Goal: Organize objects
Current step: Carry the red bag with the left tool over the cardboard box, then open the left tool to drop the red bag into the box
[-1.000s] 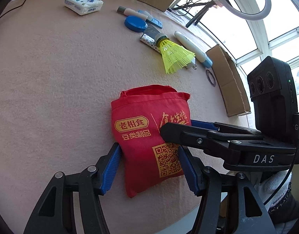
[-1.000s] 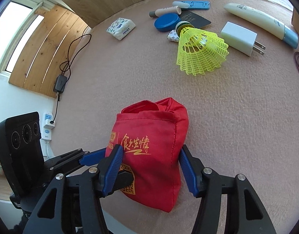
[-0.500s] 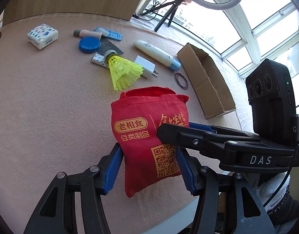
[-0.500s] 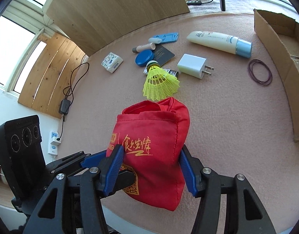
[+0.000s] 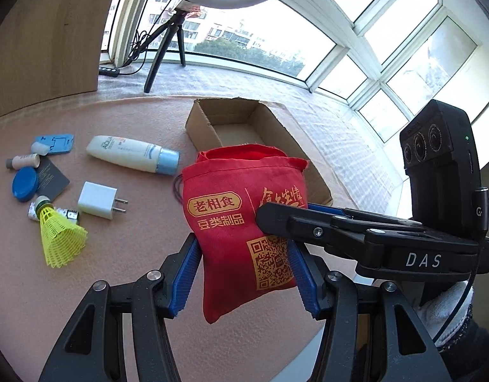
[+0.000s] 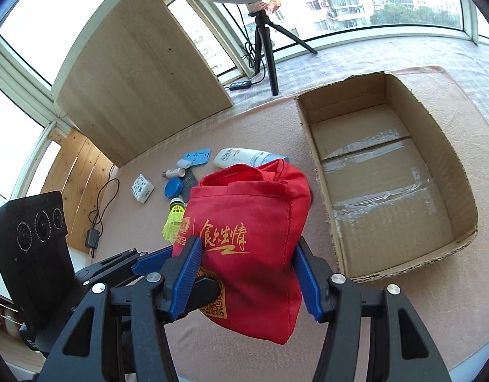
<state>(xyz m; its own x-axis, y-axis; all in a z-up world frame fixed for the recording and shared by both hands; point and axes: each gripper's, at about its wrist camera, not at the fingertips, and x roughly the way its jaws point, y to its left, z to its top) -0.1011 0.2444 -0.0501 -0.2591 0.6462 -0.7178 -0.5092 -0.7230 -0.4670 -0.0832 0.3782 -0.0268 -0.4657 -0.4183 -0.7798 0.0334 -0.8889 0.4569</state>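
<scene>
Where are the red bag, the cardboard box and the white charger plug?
red bag [image 5: 225,222]: left wrist view, front panel beside the printed label.
cardboard box [image 6: 387,191]: right wrist view, taped inner floor.
white charger plug [image 5: 96,200]: left wrist view, top face of its body.

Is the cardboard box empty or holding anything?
Empty: the right wrist view shows the cardboard box with only its bare taped floor.

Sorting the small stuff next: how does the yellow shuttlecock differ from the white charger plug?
The shuttlecock is a yellow mesh cone; the charger plug is a solid white block. The shuttlecock overlaps a small packet; the plug lies alone, prongs pointing right. Both lie on the table, untouched.
</scene>
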